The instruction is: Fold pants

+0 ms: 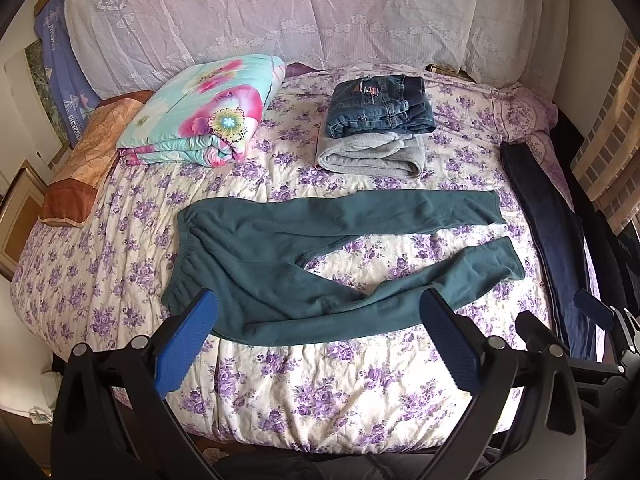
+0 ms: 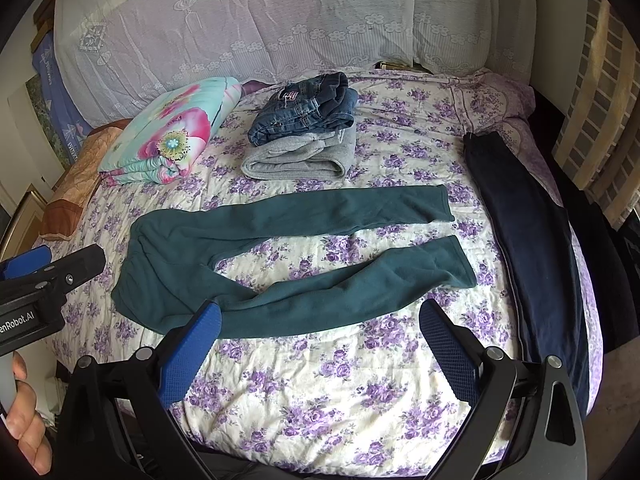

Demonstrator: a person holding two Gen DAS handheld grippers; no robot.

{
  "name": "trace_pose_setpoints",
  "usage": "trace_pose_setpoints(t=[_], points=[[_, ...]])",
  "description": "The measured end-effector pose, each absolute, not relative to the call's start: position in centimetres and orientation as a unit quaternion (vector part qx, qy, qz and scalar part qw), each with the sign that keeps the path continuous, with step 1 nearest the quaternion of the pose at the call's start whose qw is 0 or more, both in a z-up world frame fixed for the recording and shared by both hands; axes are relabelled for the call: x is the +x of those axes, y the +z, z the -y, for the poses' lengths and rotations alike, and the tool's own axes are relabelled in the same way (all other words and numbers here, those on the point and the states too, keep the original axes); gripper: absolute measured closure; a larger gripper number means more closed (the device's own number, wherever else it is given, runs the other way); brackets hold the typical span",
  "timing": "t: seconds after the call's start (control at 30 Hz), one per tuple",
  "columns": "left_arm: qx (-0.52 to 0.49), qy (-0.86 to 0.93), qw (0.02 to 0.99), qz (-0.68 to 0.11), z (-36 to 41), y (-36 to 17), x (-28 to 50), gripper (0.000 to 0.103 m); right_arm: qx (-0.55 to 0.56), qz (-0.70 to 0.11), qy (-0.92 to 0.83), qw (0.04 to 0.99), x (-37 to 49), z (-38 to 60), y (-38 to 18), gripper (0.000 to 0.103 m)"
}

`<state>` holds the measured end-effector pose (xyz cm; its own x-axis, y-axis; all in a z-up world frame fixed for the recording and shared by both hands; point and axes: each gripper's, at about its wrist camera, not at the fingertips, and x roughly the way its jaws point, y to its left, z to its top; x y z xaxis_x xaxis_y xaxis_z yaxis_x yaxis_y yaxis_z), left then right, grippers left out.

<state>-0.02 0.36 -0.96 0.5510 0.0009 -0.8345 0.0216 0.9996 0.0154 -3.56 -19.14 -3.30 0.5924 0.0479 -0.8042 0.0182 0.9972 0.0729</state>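
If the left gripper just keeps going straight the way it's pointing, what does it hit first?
Most likely the green pants, spread flat on the floral bedspread. The open left gripper is aimed at the near leg by the crotch, though depth is hard to judge.

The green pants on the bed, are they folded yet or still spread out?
Spread out. The green pants lie flat on the bed, both legs stretched apart, no fold.

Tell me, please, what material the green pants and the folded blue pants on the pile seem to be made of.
Green pants: probably fleece or soft knit; matte, slightly fuzzy surface, gathered elastic waist. Folded blue pants: likely denim; faded blue weave, visible seams, stiff thick folds.
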Motion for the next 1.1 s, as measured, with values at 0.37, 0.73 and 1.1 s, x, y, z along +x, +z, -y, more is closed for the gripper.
trace_pose_setpoints(t=[0.37, 0.73, 1.1], points=[[0.013, -0.004, 0.881, -0.473, -0.29, -0.33, 0.0, 0.005, 0.037, -0.452, 0.007, 0.891, -3.56, 19.28, -3.32, 0.004], [0.014, -0.003, 0.881, -0.473, -0.16, -0.35, 0.01, 0.005, 0.037, -0.452, 0.008, 0.891, -3.53, 19.36, -3.39, 0.004], [0.014, -0.002, 0.88, -0.474, -0.02, -0.4, 0.01, 0.005, 0.037, -0.454, 0.009, 0.89, -3.01, 19.31, -3.07, 0.004]])
